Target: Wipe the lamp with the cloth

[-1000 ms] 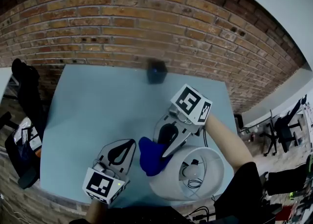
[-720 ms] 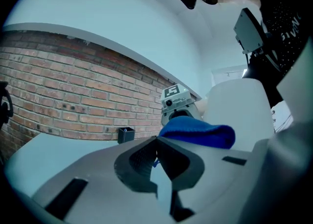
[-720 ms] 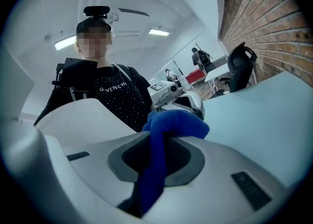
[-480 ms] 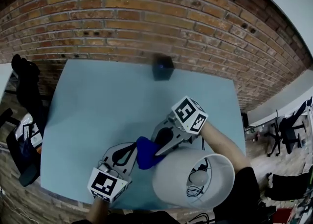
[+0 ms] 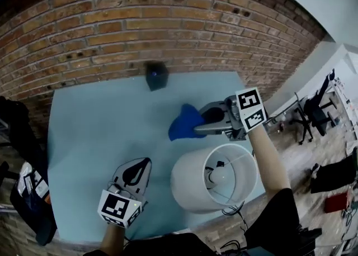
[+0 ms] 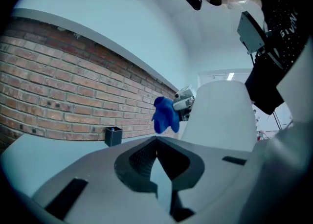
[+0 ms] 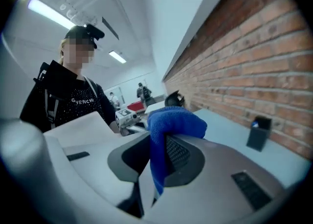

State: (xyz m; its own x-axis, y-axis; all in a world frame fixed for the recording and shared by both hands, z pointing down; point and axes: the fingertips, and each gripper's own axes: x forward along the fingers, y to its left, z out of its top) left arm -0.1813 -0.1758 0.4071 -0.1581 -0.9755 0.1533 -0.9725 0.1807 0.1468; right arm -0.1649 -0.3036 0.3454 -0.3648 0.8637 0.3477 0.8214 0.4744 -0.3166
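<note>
A white lamp with a round shade [image 5: 193, 185] stands at the near right of the pale blue table [image 5: 95, 126]; its bulb shows through the open top. My right gripper [image 5: 197, 127] is shut on a blue cloth [image 5: 185, 122] and holds it in the air beyond the shade, apart from it. The right gripper view shows the cloth [image 7: 168, 130] pinched between the jaws. My left gripper [image 5: 135, 172] rests low at the near left of the shade, jaws shut and holding nothing. In the left gripper view the shade [image 6: 220, 115] rises just right of the jaws, with the cloth [image 6: 165, 115] hanging beyond.
A small black box [image 5: 156, 76] stands at the table's far edge against the brick wall [image 5: 140, 25]. The lamp's cord [image 5: 232, 211] trails off the near right corner. Dark bags [image 5: 28, 193] lie on the floor left of the table; office chairs stand far right.
My right gripper has lifted the cloth off the shade's near-left side and carried it up and away to the far side. The left gripper stayed near the shade's left.
</note>
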